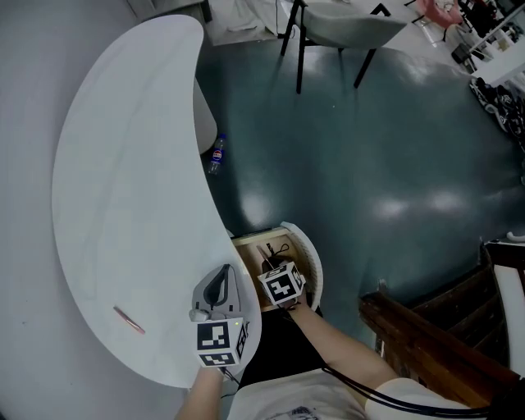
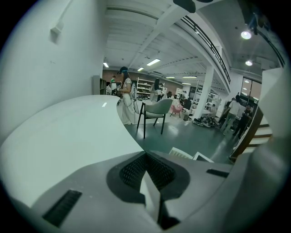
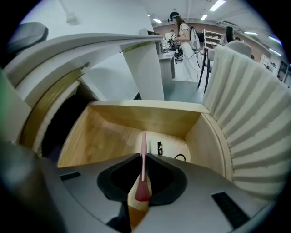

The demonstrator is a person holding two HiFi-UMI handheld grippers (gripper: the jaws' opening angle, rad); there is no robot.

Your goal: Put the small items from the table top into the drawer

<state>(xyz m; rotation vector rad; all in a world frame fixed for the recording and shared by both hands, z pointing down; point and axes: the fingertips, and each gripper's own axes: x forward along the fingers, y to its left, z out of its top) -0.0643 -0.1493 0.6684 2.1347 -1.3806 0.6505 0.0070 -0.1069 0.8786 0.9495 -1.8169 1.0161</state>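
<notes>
Seen from its own camera, your right gripper (image 3: 144, 157) has its jaws narrowed on a thin pink stick (image 3: 143, 144), tip down over the open wooden drawer (image 3: 107, 132). The head view hides that grip. Only the head view shows a second pink stick (image 1: 129, 320) on the white worktop (image 1: 123, 180), near your left gripper (image 2: 146, 158), whose jaws are closed and empty.

The floor (image 1: 353, 164) was a dark teal, glossy surface carrying pale reflections of the overhead lighting, and a plain light-grey wall (image 1: 25, 123) bounded the area at the left of the head view. A pale shell chair (image 1: 344, 25) on thin black legs stood at the far side, a plastic bottle (image 1: 216, 153) was on the floor, and a dark wooden stair structure (image 1: 426, 344) occupied the lower right corner. The left gripper view showed a white beamed ceiling (image 2: 136, 36) fitted with strip lights (image 2: 153, 62), a white column (image 2: 207, 98) and distant shelving (image 2: 143, 85).
</notes>
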